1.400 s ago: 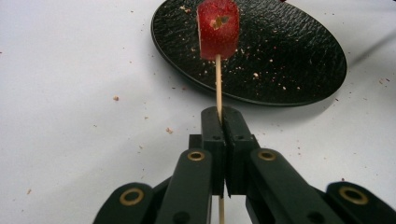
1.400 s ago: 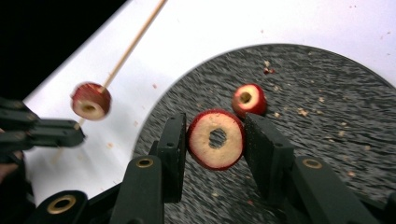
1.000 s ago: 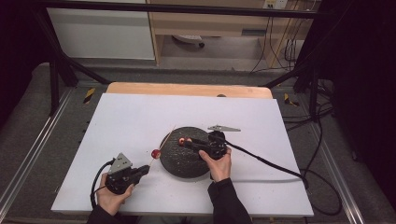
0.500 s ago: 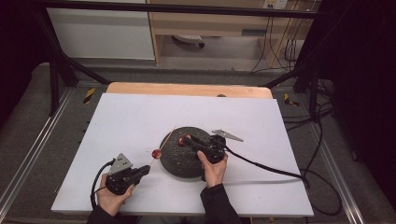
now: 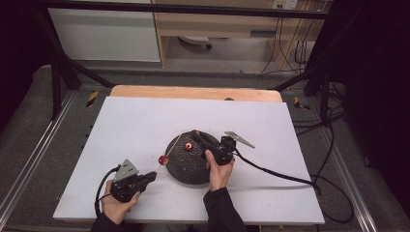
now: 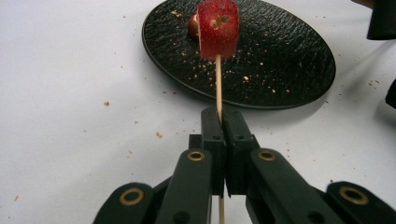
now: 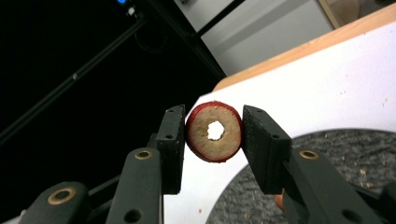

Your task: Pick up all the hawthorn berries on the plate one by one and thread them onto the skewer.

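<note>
Two grips: nearest, my left gripper [image 6: 223, 122] pinches the thin, brittle skewer [image 6: 218, 81] low on its shaft, one light fruit slice [image 6: 218, 29] threaded; farther, above the black plate [image 5: 186, 169], my right gripper [image 7: 212, 131] squeezes a soft cored slice [image 7: 215, 131] by its rim.

- The high view hangs above the person's edge of the tabletop [image 5: 145, 121], looking forward and down, far enough to take in the floor and shelving behind.
- The left gripper view rides low, close along its claw [image 6: 223, 135], facing the black plate [image 6: 289, 60].
- The right gripper view tilts upward past its claw [image 7: 212, 140] toward the dark frame.
- All three share the plate [image 5: 186, 164] and the white tabletop.
</note>
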`<state>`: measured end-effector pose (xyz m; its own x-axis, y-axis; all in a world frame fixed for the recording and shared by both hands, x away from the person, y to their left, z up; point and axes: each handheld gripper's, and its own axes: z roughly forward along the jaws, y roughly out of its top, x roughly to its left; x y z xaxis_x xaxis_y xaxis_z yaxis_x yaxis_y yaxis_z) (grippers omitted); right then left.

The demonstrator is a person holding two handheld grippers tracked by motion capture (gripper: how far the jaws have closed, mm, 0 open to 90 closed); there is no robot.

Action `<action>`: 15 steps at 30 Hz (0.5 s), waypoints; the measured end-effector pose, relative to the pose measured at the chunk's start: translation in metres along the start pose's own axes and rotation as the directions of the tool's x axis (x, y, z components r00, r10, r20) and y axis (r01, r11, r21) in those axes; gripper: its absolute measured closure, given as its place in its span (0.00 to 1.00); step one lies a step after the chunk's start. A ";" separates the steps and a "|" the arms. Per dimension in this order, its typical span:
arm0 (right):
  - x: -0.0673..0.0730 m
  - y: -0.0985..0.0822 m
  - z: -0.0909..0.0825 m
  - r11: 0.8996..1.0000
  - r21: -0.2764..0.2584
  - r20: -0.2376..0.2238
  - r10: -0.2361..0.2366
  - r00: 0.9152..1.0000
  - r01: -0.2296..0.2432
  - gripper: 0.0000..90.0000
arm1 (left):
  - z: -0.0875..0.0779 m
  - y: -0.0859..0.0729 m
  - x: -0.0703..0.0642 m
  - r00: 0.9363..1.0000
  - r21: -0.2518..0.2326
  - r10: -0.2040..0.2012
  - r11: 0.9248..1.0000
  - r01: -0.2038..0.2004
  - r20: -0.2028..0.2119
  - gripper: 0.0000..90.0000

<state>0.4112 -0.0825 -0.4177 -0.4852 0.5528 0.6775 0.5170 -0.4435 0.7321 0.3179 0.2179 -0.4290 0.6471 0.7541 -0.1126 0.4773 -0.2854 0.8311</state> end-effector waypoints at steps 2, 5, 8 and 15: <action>-0.001 0.001 0.001 1.000 -0.021 -0.006 0.010 1.000 -0.010 0.68 | 0.000 0.000 0.000 1.000 0.000 0.001 1.000 -0.001 0.002 0.98; -0.002 0.003 0.004 0.998 -0.051 -0.010 0.027 1.000 -0.027 0.68 | 0.001 0.000 -0.002 1.000 0.000 0.003 1.000 -0.003 0.005 0.98; -0.004 0.004 0.006 0.997 -0.071 -0.011 0.042 0.999 -0.043 0.68 | 0.001 0.001 -0.004 1.000 0.000 0.007 1.000 -0.007 0.008 0.98; -0.006 0.006 0.010 0.992 -0.106 -0.024 0.065 0.998 -0.067 0.68 | 0.006 0.002 -0.009 1.000 0.002 0.018 1.000 -0.018 0.020 0.98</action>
<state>0.4245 -0.0816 -0.4178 -0.4675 0.5060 0.7249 0.4707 -0.5515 0.6886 0.3166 0.2075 -0.4294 0.6669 0.7372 -0.1086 0.4670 -0.2999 0.8318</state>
